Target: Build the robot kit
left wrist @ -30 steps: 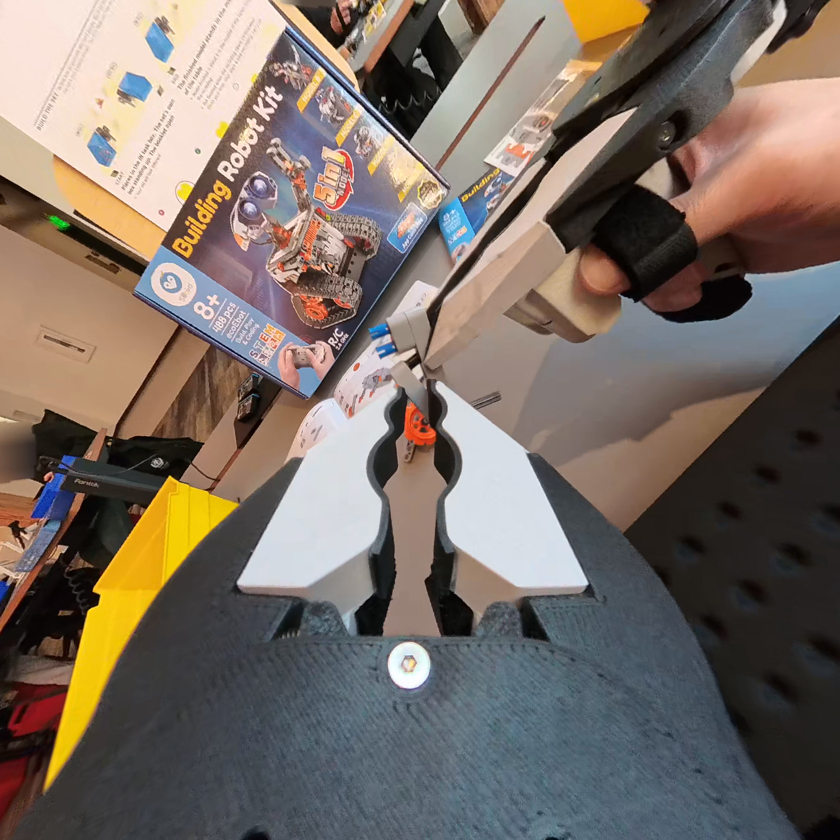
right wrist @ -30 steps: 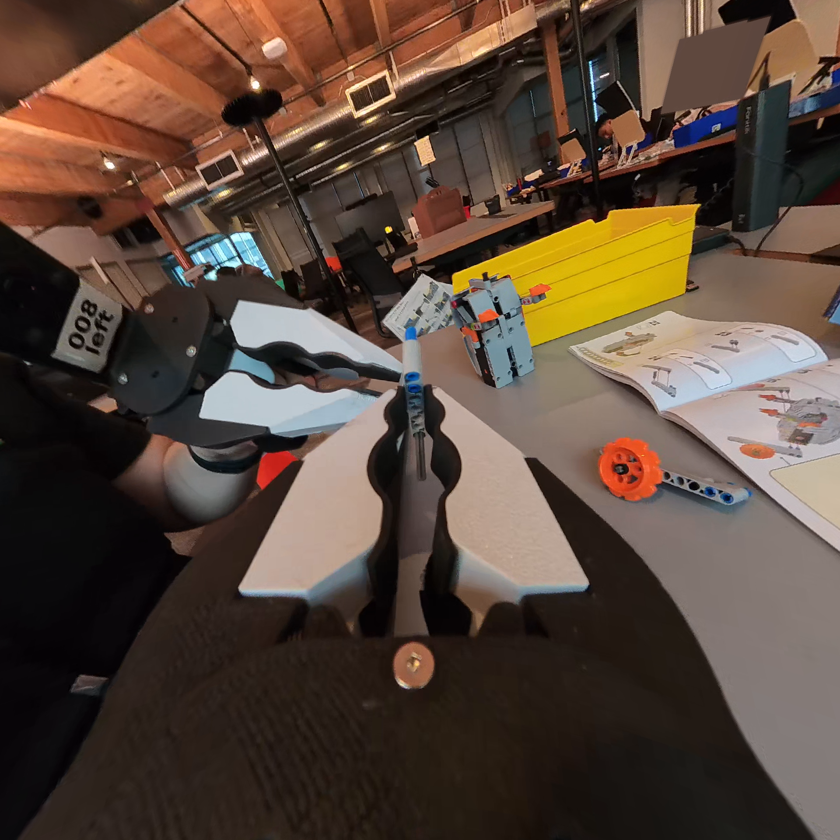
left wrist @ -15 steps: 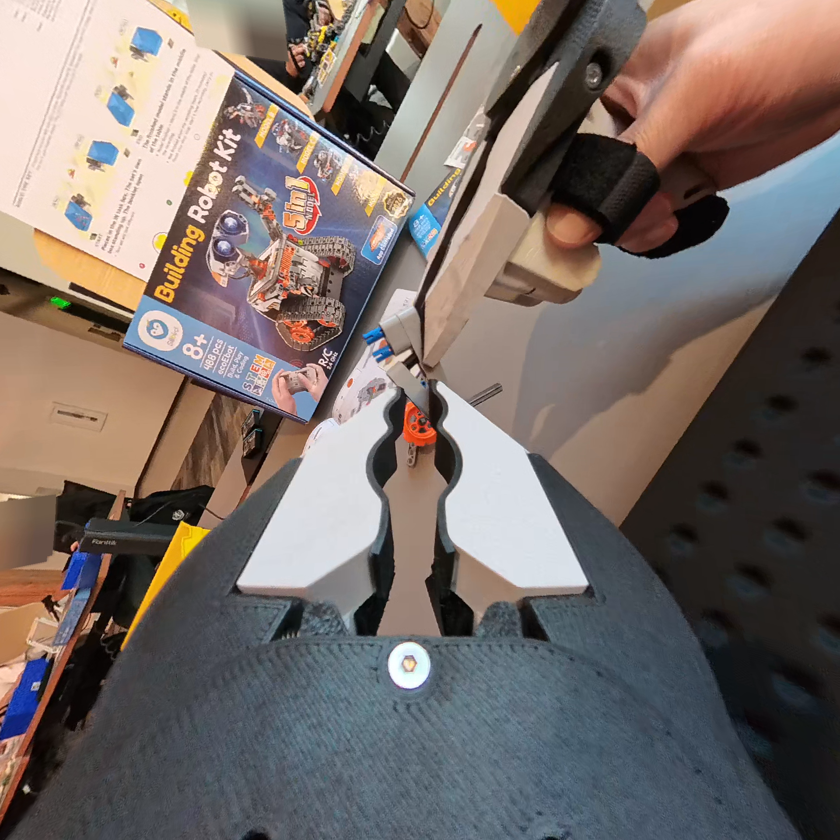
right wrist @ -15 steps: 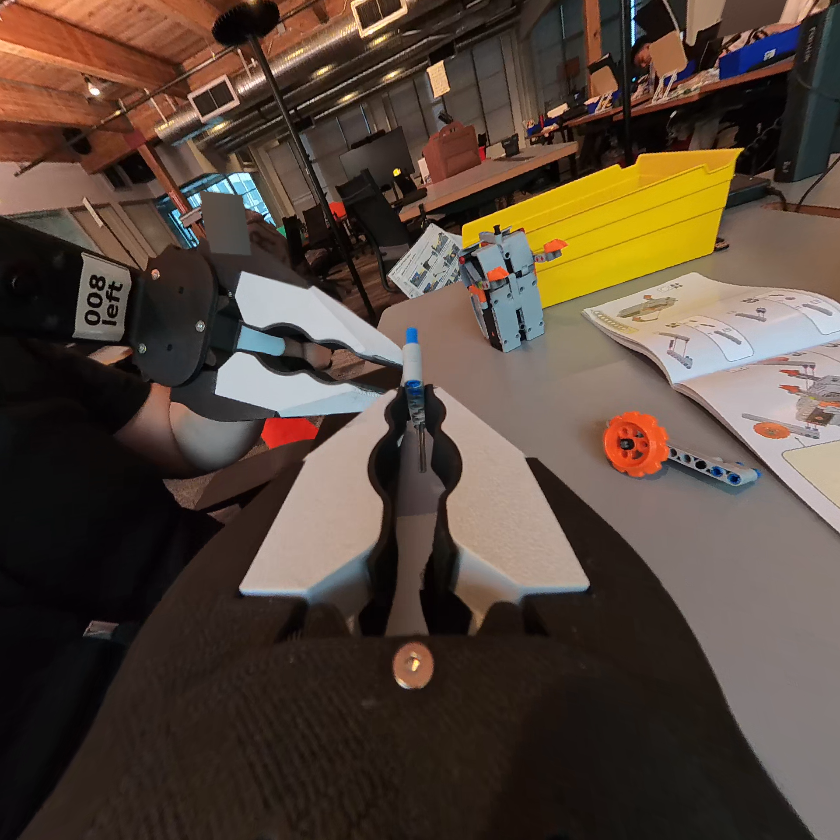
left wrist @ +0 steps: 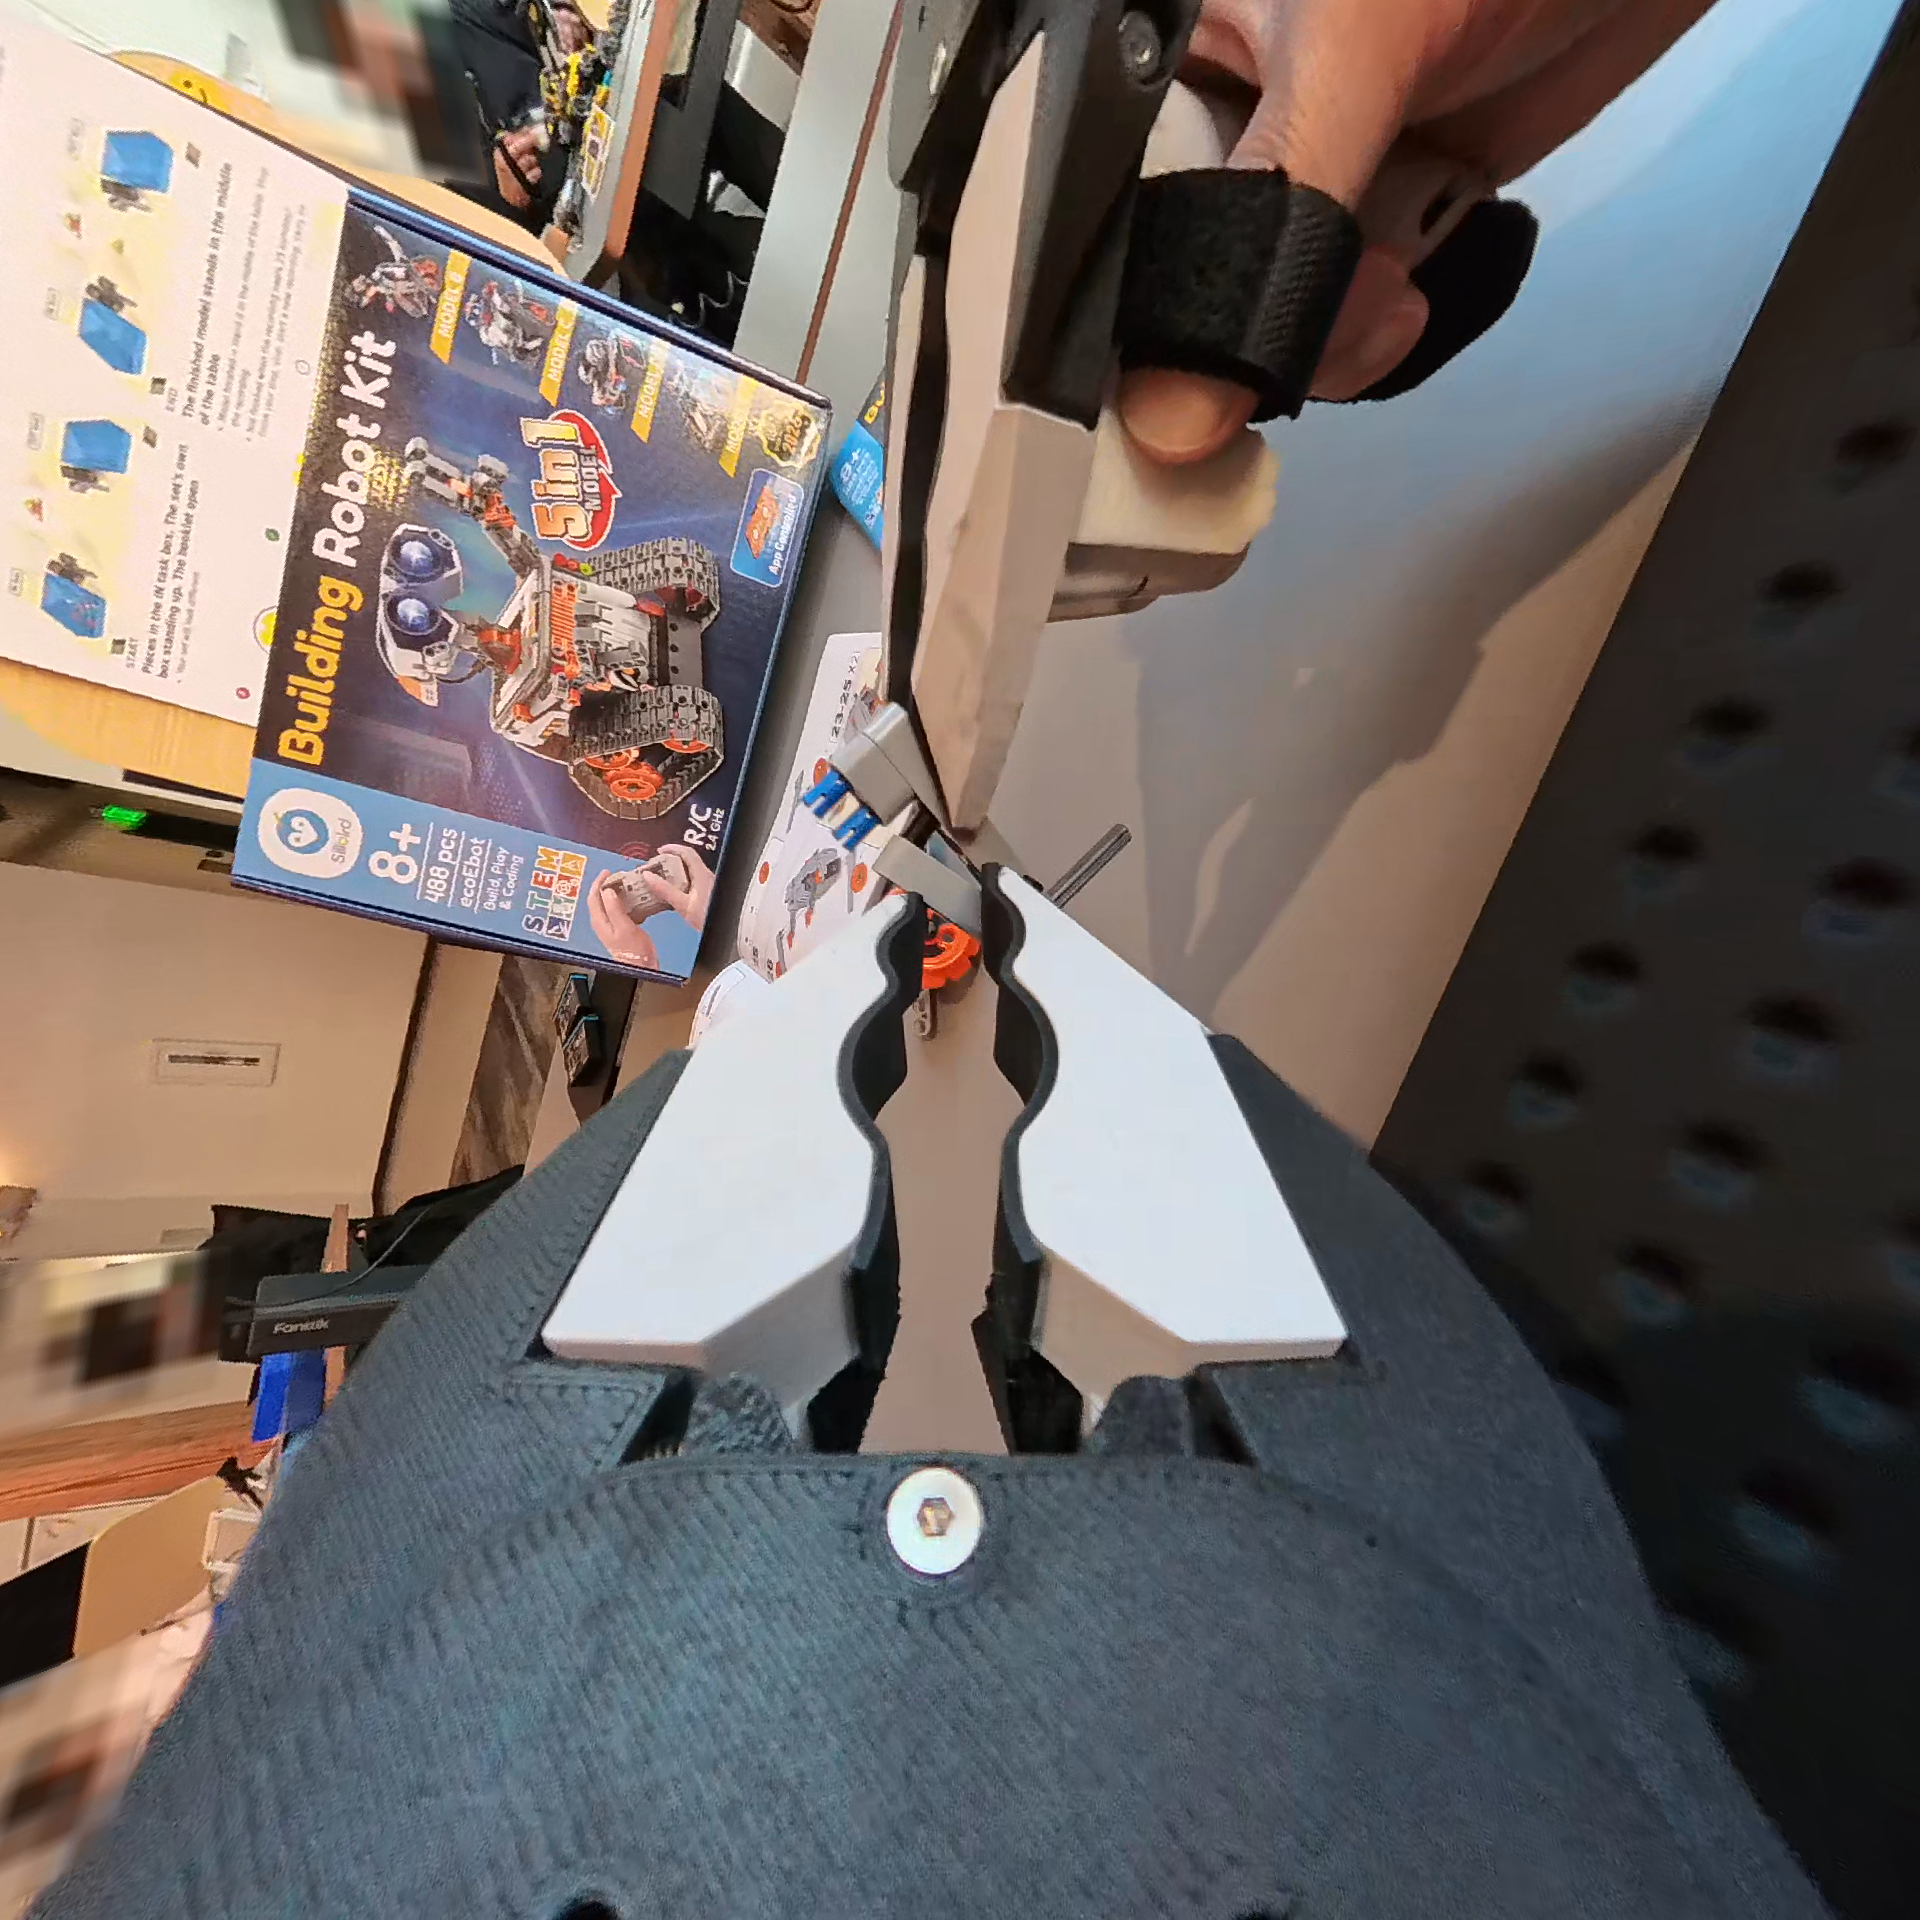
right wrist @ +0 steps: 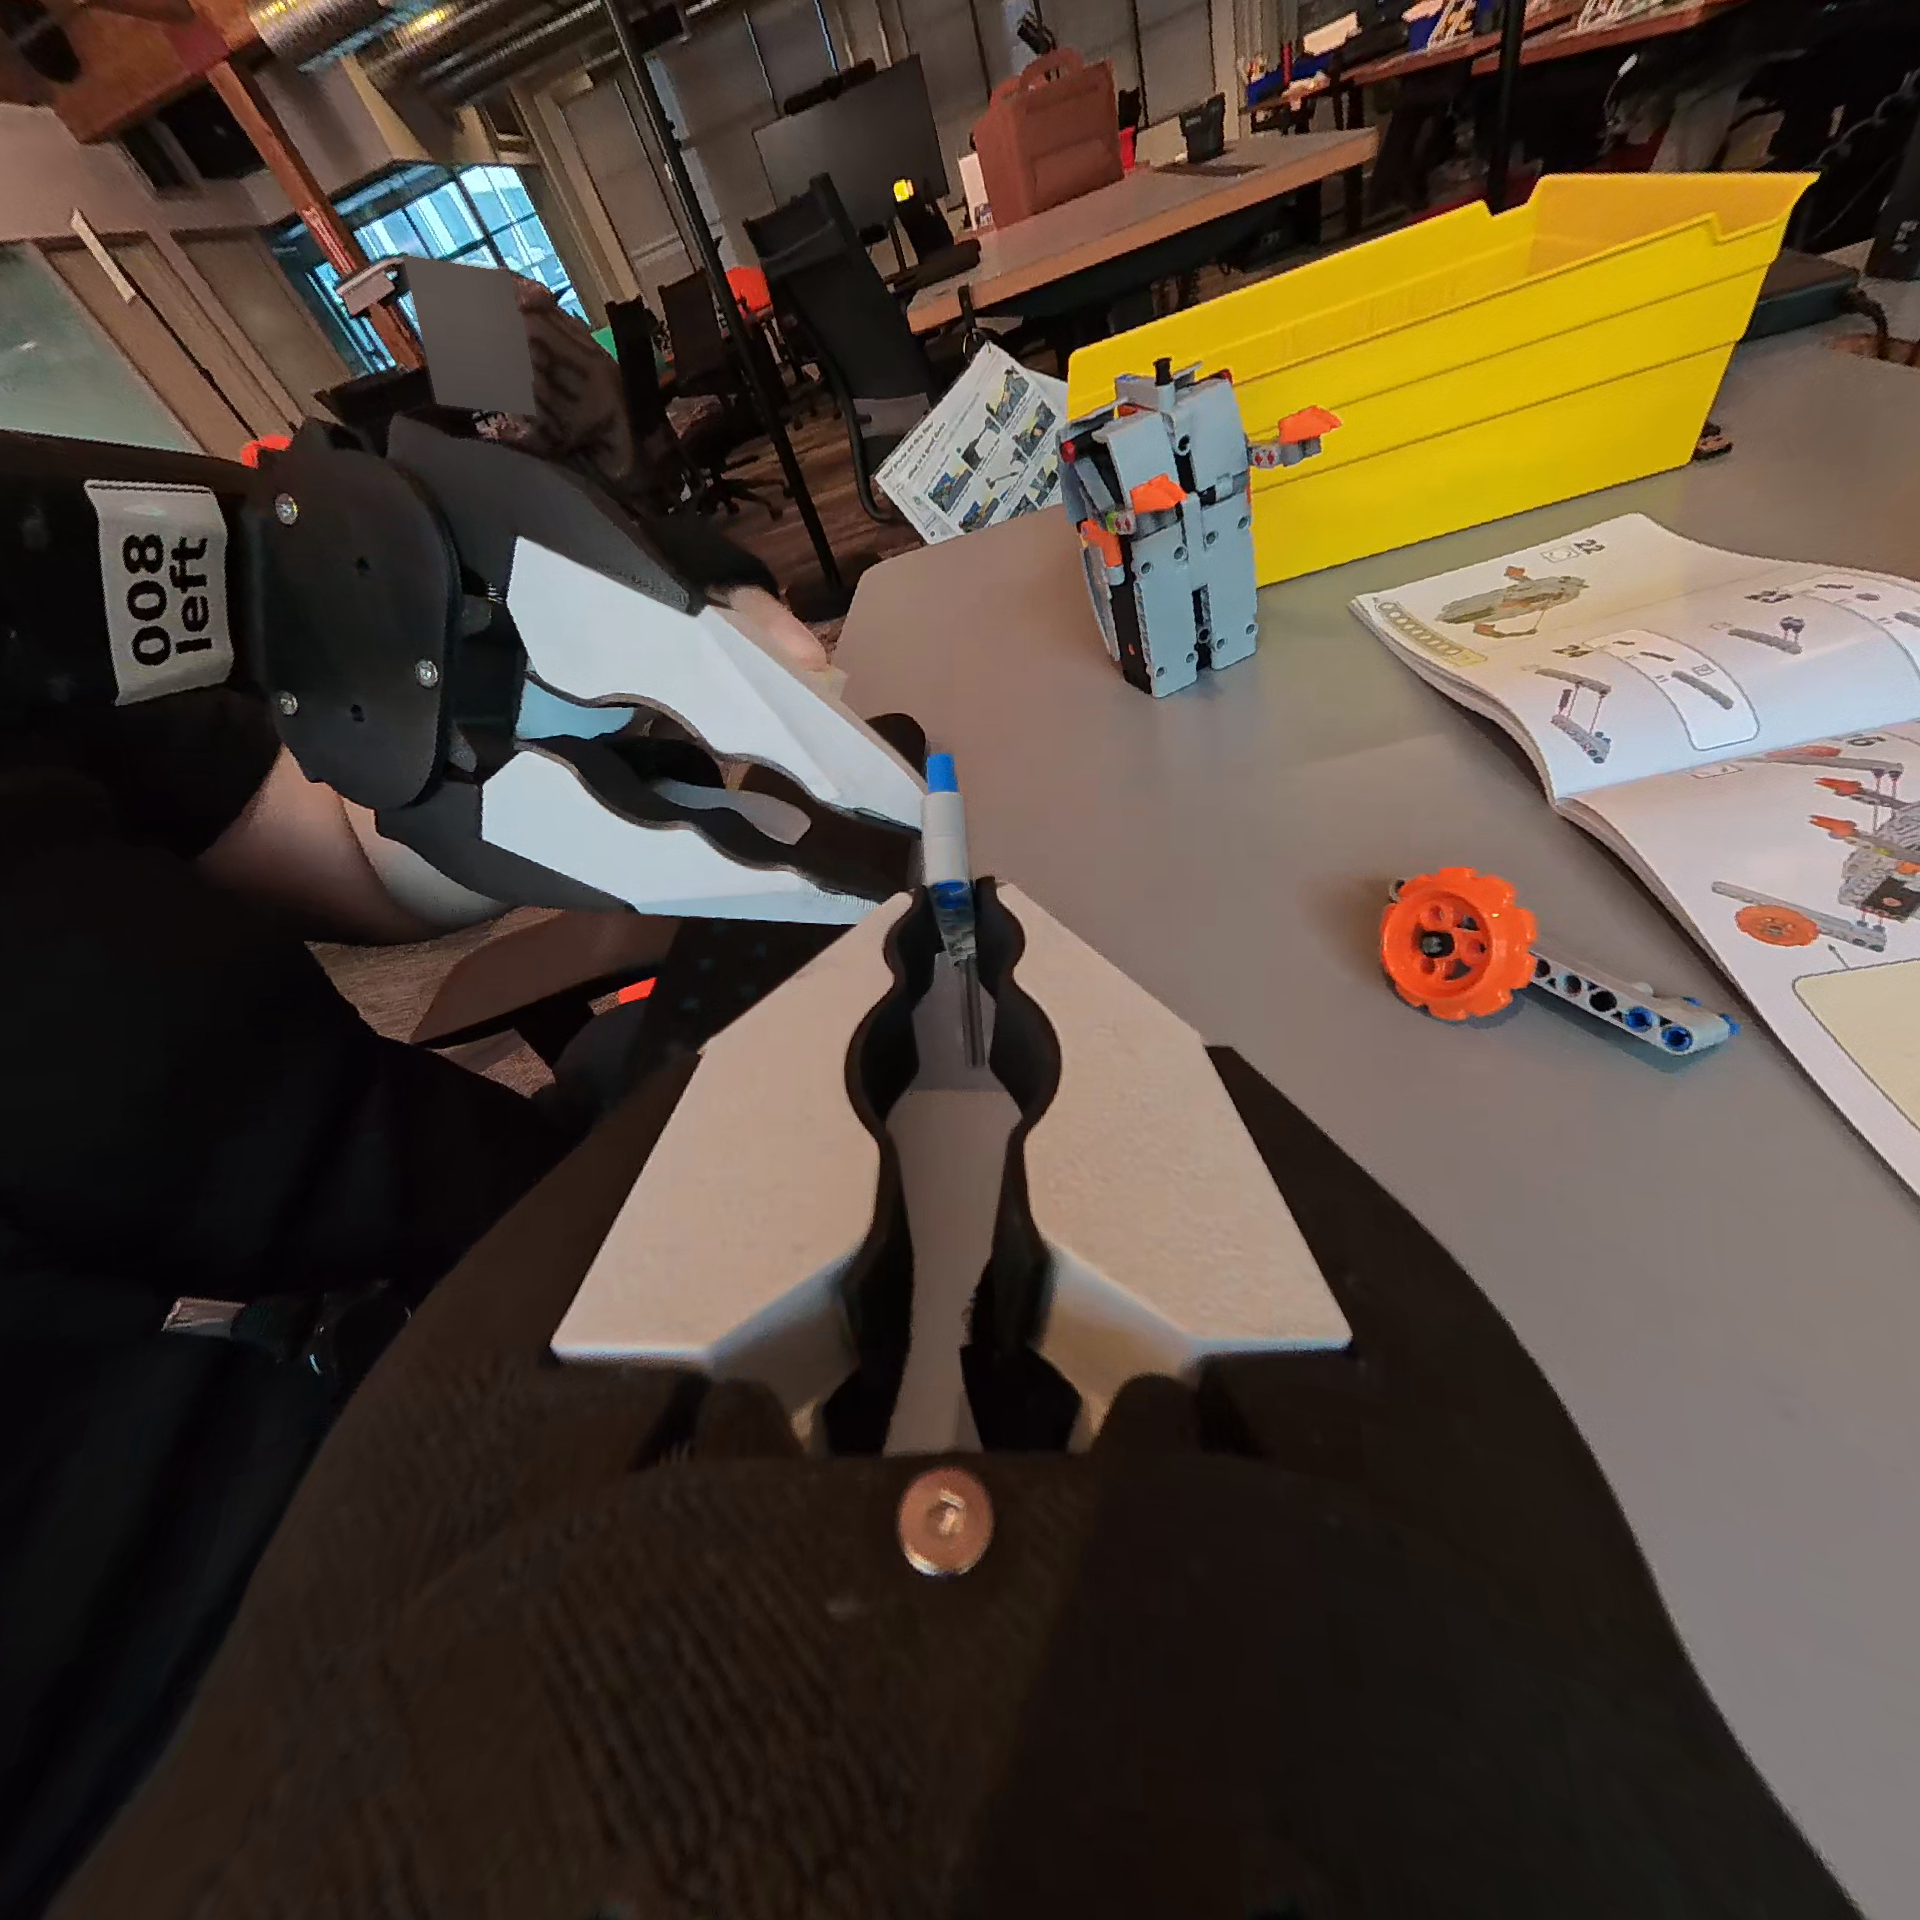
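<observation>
Grey beam [right wrist: 951, 847] with blue pins sits clamped in the right gripper [right wrist: 954, 899]; the left gripper [left wrist: 951, 899], jaws nearly closed, pinches its other end.

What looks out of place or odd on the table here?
Little stands out. An orange wheel on a grey beam lies loose on the table, apart from the upright grey model. The booklet lies open, undamaged.

Grey beam [right wrist: 948, 842] between right gripper [right wrist: 954, 902] fingers [right wrist: 1081, 997]
</observation>
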### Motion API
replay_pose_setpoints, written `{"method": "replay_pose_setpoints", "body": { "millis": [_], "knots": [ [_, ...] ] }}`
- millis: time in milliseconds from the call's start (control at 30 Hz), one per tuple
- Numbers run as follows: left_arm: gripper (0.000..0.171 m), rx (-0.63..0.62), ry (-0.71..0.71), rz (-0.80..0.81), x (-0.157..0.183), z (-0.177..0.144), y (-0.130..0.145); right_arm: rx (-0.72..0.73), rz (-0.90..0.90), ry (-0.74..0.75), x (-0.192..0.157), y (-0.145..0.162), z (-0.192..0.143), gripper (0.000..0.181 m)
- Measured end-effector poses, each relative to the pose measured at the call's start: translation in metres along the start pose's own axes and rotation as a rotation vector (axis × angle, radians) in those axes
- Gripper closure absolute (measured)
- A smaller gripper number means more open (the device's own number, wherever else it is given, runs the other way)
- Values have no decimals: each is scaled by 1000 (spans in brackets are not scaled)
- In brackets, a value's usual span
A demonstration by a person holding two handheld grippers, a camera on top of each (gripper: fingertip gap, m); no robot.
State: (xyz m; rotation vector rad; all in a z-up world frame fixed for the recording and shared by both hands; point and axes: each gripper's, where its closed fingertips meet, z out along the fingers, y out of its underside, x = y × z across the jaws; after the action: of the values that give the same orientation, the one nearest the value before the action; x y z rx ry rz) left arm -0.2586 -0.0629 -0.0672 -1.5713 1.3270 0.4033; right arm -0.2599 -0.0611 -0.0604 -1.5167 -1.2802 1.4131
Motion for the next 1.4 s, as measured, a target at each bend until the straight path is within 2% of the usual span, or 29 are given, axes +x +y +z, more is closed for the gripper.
{"method": "replay_pose_setpoints", "body": {
  "millis": [133,400,633,933,1400],
  "knots": [
    [162,16,2,-52,0,3,1,-2,13,4,2,1,0,175],
    [162,80,-97,-240,-8,6,-4,58,75,-10,6,-6,-4,175],
    [160,86,-64,-279,-8,6,-3,79,154,-31,8,-6,-3,176],
    [159,91,-68,-272,-5,7,-4,66,202,-67,8,-3,-4,175],
    [162,76,-20,-93,9,7,3,-58,114,-70,4,17,1,175]
  ]
}}
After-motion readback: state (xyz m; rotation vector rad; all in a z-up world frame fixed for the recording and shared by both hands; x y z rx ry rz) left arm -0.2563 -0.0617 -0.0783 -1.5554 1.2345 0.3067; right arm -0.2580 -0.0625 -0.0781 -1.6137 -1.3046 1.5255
